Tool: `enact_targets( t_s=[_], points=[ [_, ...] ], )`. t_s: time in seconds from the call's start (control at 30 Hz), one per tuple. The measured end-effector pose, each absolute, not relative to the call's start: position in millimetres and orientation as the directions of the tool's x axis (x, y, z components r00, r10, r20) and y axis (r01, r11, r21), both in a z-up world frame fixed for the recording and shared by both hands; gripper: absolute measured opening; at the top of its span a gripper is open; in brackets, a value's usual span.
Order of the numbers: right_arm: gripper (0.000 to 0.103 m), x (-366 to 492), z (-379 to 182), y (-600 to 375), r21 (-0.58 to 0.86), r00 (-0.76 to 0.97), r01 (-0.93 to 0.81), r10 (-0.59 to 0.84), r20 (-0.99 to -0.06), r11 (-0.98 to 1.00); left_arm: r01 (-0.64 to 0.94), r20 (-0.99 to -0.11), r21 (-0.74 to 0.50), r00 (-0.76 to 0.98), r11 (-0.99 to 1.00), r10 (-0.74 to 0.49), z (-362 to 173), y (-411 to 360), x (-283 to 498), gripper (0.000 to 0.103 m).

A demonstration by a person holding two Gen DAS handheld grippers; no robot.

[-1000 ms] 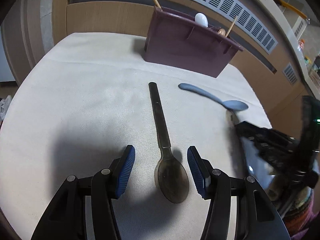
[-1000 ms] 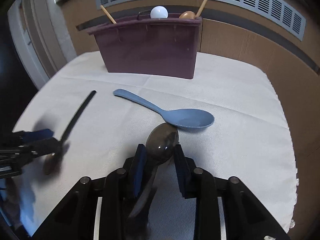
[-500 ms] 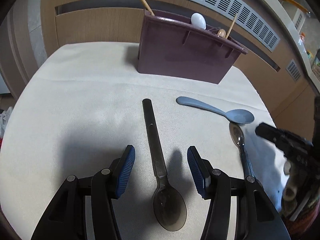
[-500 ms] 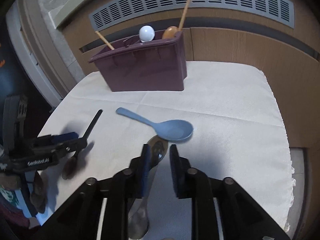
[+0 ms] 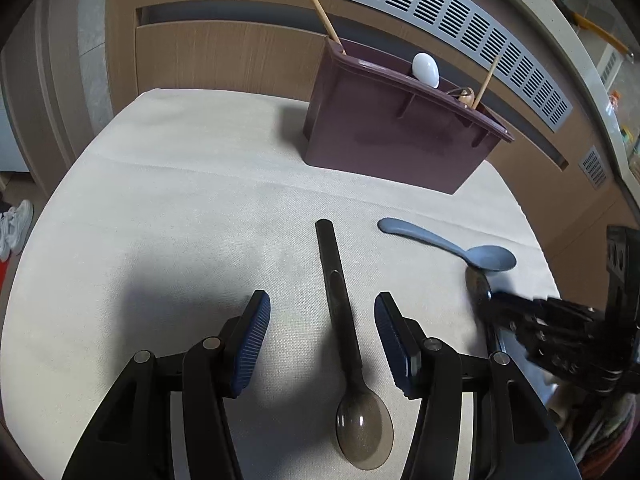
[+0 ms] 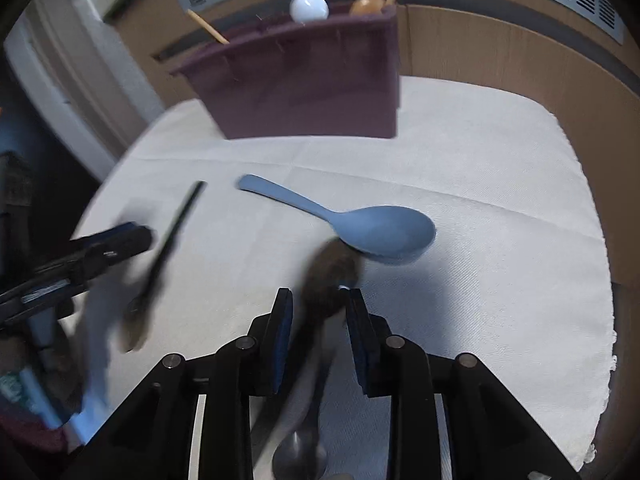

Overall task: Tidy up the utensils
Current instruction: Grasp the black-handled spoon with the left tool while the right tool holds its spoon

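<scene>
A dark translucent spoon [image 5: 364,436] lies on the cream cloth, its handle pointing toward the maroon utensil holder [image 5: 392,140]. My left gripper [image 5: 322,304] is open and straddles that handle without touching it. Right of it lies a blue spoon [image 5: 490,258], with a metal spoon [image 5: 478,284] just below its bowl. In the right wrist view my right gripper [image 6: 318,294] has its jaws opening. The blurred metal spoon [image 6: 328,276] lies between them on the cloth, and the pads stand off it. The blue spoon [image 6: 384,230] lies just past it.
The holder [image 6: 312,92] stands at the back of the table and holds a white round-ended utensil [image 5: 426,66] and wooden sticks [image 5: 324,16]. The cloth's edge [image 6: 596,320] drops off close on the right. Shoes [image 5: 16,224] lie on the floor at left.
The right gripper's jaws have spread wider around the metal spoon, which lies on the cloth. The left gripper has shifted forward along the dark spoon's handle, still open.
</scene>
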State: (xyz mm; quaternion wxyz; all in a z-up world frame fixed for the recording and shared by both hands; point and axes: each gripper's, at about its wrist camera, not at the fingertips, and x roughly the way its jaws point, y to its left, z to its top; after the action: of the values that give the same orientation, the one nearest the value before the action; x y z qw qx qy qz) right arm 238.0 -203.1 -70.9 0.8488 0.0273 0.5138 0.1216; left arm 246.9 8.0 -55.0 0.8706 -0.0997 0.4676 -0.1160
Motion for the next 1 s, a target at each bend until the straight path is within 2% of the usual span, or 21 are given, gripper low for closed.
enact_targets(
  t_s=[0.23,0.33,0.37,0.4,0.43,0.47,0.53,0.63,0.67,0.73,0.77,0.9,0.93,0.97,1.0],
  points=[
    [0.041,242,-75,-174,-0.001,0.519,-0.239,0.127,-0.845,0.971,0.151,-0.813,-0.271,0.494,0.951,-0.31,-62,-4,256,0.055],
    [0.043,240,-76,-179,0.03,0.535,-0.236,0.156,-0.83,0.971,0.166,-0.828,-0.228,0.486,0.959,-0.281,-65,-13,266,0.051],
    [0.048,242,-75,-183,0.058,0.521,-0.245,0.182,-0.834,0.968,0.171,-0.833,-0.213,0.483,0.962,-0.271,-65,-15,269,0.05],
    [0.061,244,-75,-186,0.109,0.495,-0.265,0.232,-0.837,0.958,0.178,-0.842,-0.194,0.474,0.965,-0.257,-65,-18,273,0.049],
    [0.065,245,-75,-188,0.145,0.47,-0.285,0.271,-0.84,0.947,0.179,-0.852,-0.183,0.462,0.967,-0.247,-64,-19,277,0.047],
    [0.074,247,-75,-188,0.164,0.446,-0.301,0.291,-0.846,0.939,0.179,-0.86,-0.177,0.451,0.968,-0.24,-65,-20,280,0.046],
    [0.081,249,-75,-181,0.155,0.408,-0.349,0.299,-0.863,0.924,0.184,-0.882,-0.161,0.414,0.97,-0.225,-64,-22,285,0.046],
    [0.077,249,-76,-175,0.09,0.441,-0.378,0.264,-0.858,0.921,0.201,-0.912,-0.127,0.361,0.971,-0.194,-65,-27,291,0.046],
    [0.071,248,-76,-175,0.073,0.457,-0.372,0.251,-0.853,0.925,0.207,-0.92,-0.113,0.347,0.972,-0.18,-65,-29,292,0.046],
    [0.058,246,-74,-176,0.042,0.487,-0.359,0.226,-0.844,0.932,0.22,-0.937,-0.072,0.32,0.973,-0.142,-66,-36,295,0.046],
    [0.034,245,-72,-179,0.031,0.507,-0.352,0.219,-0.834,0.935,0.22,-0.943,-0.06,0.307,0.974,-0.127,-66,-39,298,0.046],
    [0.033,251,-69,-197,0.082,0.51,-0.316,0.242,-0.826,0.945,0.222,-0.96,-0.041,0.26,0.974,-0.1,-67,-45,307,0.045],
    [0.033,252,-67,-200,0.09,0.515,-0.306,0.244,-0.822,0.948,0.23,-0.964,-0.035,0.249,0.973,-0.093,-66,-48,309,0.039],
    [0.033,252,-63,-204,0.096,0.525,-0.294,0.245,-0.815,0.951,0.242,-0.967,-0.032,0.239,0.97,-0.091,-66,-50,310,0.027],
    [0.033,253,-59,-207,0.102,0.535,-0.288,0.249,-0.808,0.952,0.26,-0.969,-0.028,0.229,0.965,-0.09,-65,-54,311,0.023]
  ],
)
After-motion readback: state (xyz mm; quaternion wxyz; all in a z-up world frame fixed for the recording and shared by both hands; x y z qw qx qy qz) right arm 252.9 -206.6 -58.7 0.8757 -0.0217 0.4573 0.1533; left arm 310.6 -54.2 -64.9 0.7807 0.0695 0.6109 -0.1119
